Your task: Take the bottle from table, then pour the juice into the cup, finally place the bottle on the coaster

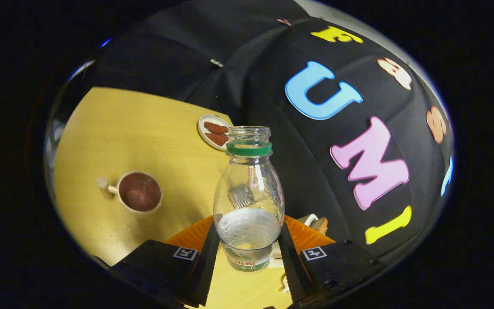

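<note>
A clear plastic bottle [249, 201] with a green neck ring and no cap stands upright between my fingers, with a little clear liquid low inside it. My gripper [249, 253] is shut on the bottle, one finger pressing each side of its lower body. Behind and under the bottle lies an orange ribbed coaster [305, 238]; whether the bottle's base touches it is hidden. Beyond the fingers to the left, a white cup [140, 192] with a handle sits on the yellow table [144, 137]. The cup's inside looks dark brown.
A small white plate [213, 131] with two brown pieces of food sits at the table's far edge, behind the bottle. A small white and brown object [317, 223] peeks out just past the coaster on the right. The black cloth wall stands close behind.
</note>
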The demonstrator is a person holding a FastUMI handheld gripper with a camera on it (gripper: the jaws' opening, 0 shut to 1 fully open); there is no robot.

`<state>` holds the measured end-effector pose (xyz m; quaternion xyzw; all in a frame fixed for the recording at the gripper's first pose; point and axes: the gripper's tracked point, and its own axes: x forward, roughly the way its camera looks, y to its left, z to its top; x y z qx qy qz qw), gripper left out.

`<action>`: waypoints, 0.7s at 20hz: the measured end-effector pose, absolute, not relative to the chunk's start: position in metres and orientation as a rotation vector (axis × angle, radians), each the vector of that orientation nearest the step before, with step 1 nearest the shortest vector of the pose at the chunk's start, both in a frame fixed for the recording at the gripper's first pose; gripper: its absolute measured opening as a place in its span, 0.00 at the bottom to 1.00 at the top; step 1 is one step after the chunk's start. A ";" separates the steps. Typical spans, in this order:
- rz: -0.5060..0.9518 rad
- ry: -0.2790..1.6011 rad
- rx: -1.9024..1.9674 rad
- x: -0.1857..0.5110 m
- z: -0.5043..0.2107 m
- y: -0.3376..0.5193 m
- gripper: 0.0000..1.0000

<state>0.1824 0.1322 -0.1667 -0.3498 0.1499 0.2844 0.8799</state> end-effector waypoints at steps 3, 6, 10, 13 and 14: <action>0.594 0.296 -0.542 0.194 -0.159 0.129 0.73; 0.593 0.298 -0.343 0.200 -0.161 0.127 0.73; 0.573 0.307 -0.091 0.216 -0.179 0.129 0.73; 0.540 0.322 -0.033 0.233 -0.204 0.125 0.73; 0.529 0.321 -0.009 0.238 -0.209 0.122 0.73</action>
